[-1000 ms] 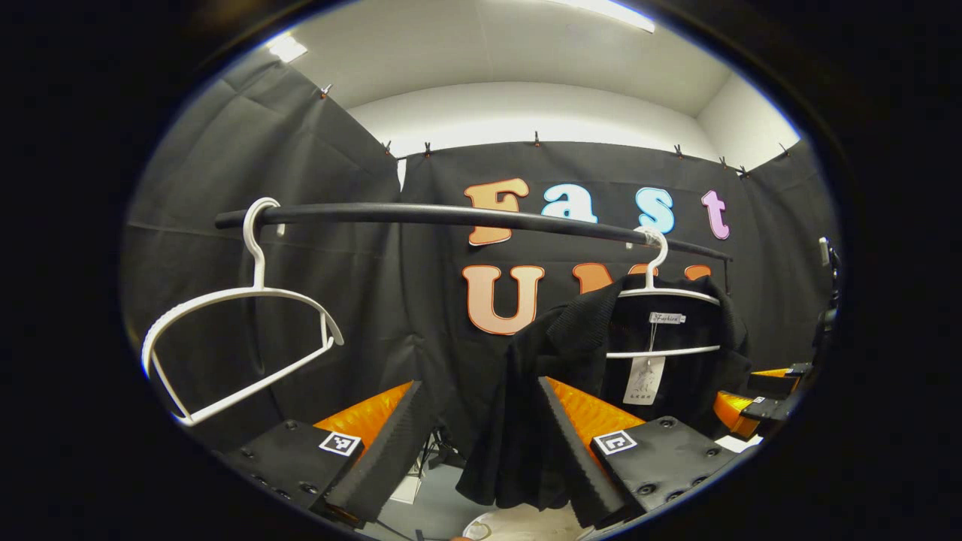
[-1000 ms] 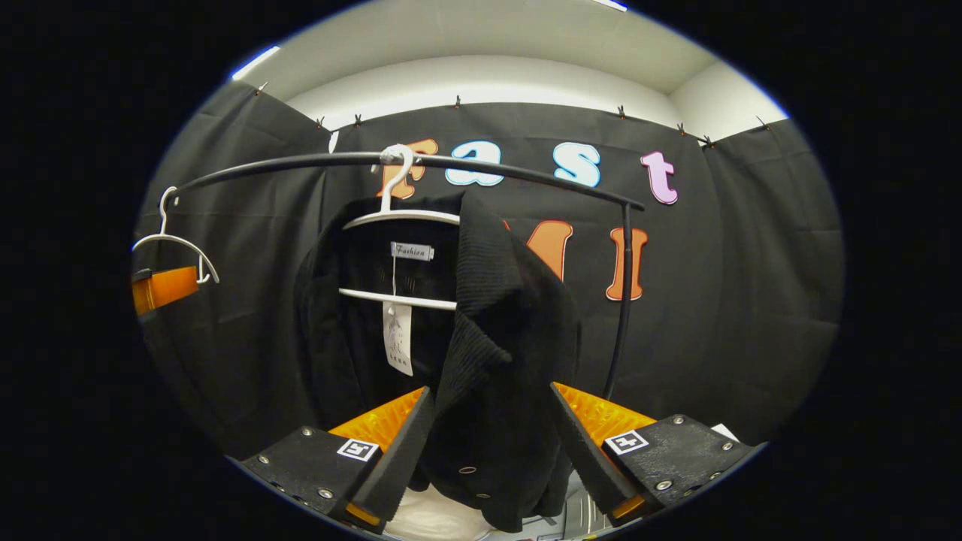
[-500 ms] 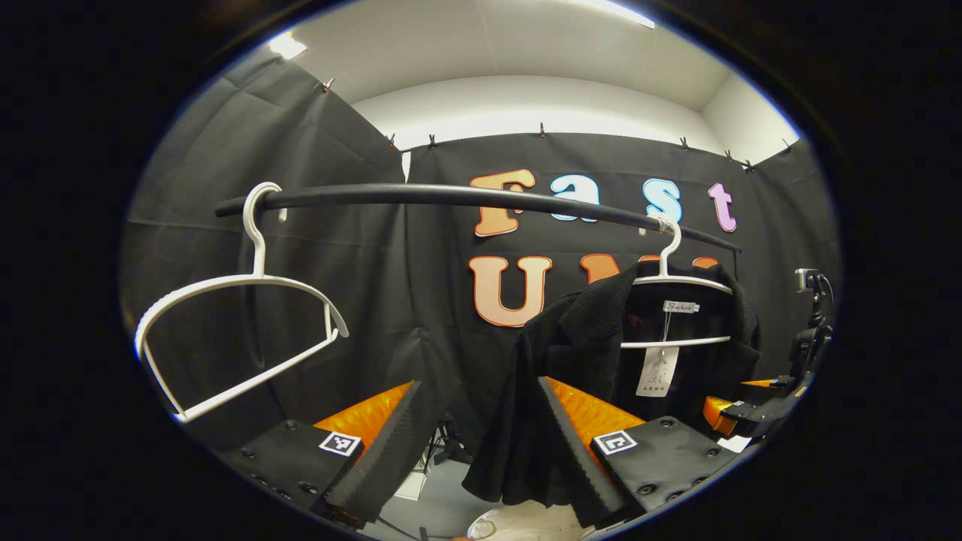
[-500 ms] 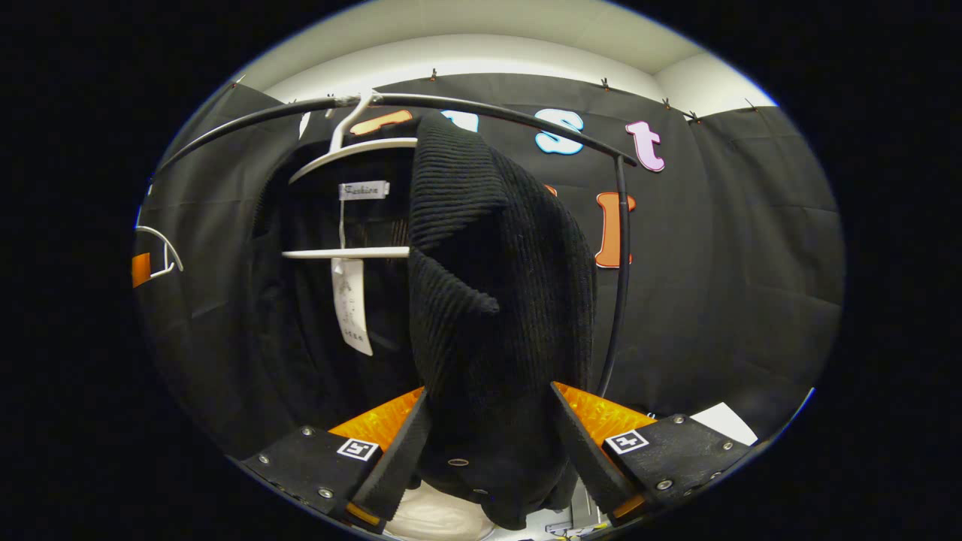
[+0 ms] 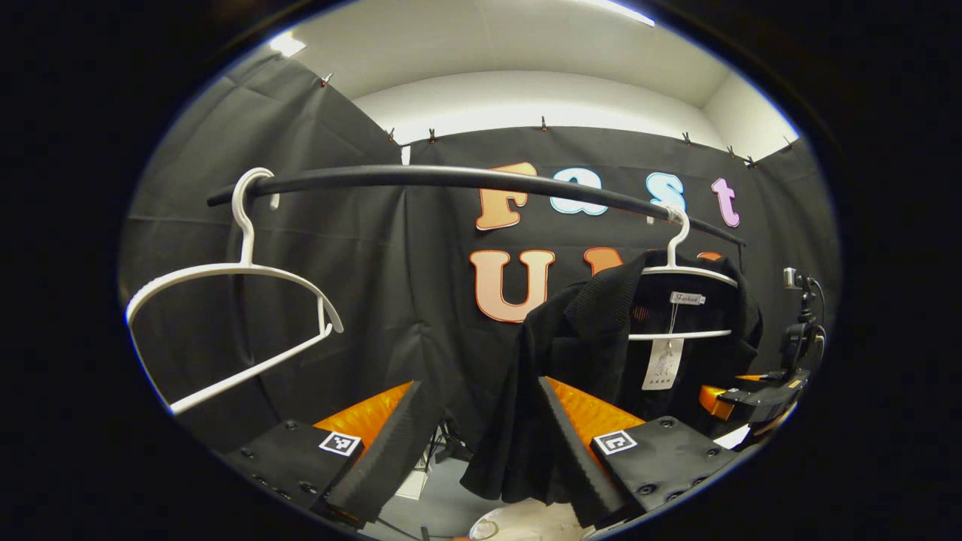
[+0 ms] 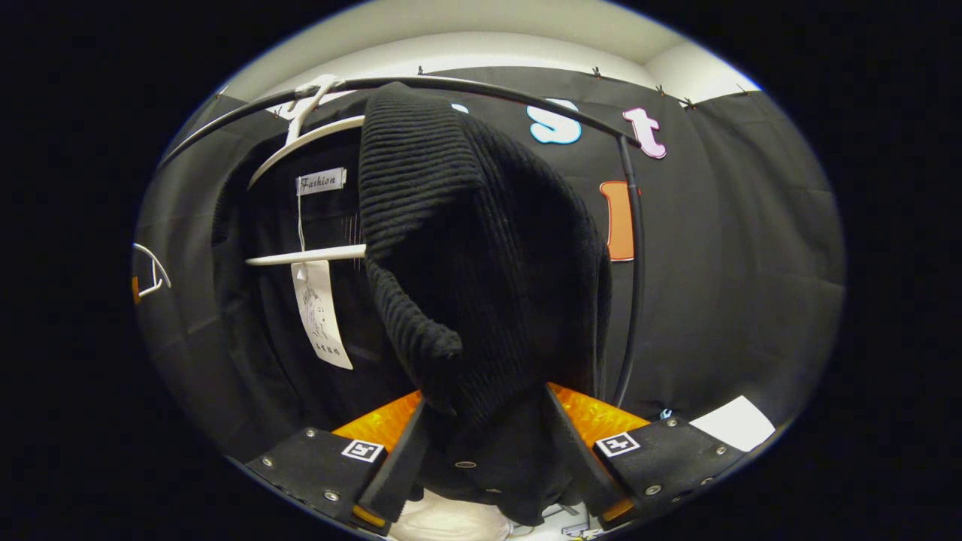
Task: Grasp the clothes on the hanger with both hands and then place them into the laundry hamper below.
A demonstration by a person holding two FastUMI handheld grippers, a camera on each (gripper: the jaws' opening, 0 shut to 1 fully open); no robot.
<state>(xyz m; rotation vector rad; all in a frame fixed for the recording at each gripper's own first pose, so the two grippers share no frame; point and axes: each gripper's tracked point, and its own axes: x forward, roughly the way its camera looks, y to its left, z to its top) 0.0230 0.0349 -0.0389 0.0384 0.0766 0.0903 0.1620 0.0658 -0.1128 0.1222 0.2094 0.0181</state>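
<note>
On the black rail, near its right end, a black knit cardigan is hung on a white hanger, paper tag dangling inside. An empty hanger is seen near the rail's left end. Step in hand, as judged: reach-to-grasp, nothing lifted yet. The right gripper is spread, with the cardigan's front panel and ribbed collar lying between its fingers; firm contact on both sides cannot be confirmed. The left gripper is also spread wide, with the cardigan's hanging left edge beside its right finger, not pinched. The hamper is taken to be the pale rim glimpsed low down; not clear enough to be sure. Next move: both claws are to be closed on fabric at either shoulder, then the garment lifted off the hanger before lowering. Risk: hanger dragged along.
</note>
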